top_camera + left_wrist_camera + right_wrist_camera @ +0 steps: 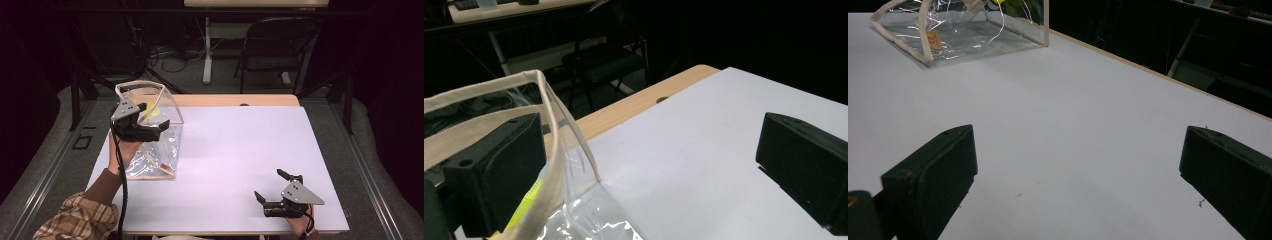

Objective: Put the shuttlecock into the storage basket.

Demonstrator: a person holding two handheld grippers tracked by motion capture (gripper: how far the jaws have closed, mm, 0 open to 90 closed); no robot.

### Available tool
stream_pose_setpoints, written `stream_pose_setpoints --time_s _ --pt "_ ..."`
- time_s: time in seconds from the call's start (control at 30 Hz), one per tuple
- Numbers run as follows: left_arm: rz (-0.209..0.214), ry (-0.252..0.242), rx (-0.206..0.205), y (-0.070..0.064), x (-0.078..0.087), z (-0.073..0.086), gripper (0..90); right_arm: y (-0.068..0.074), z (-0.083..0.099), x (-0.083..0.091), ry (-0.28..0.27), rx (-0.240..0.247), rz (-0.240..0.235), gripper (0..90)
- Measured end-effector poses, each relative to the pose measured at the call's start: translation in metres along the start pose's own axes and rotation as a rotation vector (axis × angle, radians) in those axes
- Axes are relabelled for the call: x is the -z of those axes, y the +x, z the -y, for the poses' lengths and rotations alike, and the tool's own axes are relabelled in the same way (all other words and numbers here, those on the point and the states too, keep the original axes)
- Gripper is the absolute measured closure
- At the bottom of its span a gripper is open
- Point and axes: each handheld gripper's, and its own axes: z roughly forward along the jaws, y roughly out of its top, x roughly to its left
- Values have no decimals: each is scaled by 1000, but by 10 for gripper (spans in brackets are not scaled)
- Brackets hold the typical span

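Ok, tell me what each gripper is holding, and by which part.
Nothing is held. The left gripper is open, its jaws straddling the beige-trimmed rim of the clear bag without closing. The right gripper is open over the bare white tabletop.

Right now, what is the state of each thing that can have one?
Clear plastic bag: standing on the table, top open, beige rim spread wide.
Yellow object: inside the bag.
Left gripper: open, one jaw inside the bag's rim, the other outside.
Right gripper: open, holding nothing, low over the white table.
Folding chair: unfolded, empty.
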Motion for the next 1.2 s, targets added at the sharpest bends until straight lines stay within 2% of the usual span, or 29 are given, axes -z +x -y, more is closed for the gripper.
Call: stream_pose_setpoints --time_s 0.3,0.47,0.63,0.87,1.2 --pt "21 1 -16 -14 7 18 0 0 0 0 4 1 -3 13" --pt "24 -3 -41 -20 12 24 1 0 0 0 5 3 -3 13" --pt "31 -11 -43 -25 15 32 1 1 0 0 4 1 -3 13" --pt "43 9 -57 -31 22 46 1 1 0 0 5 2 -3 13" --pt "53 7 -61 -38 32 66 1 1 0 -1 5 3 -3 14"
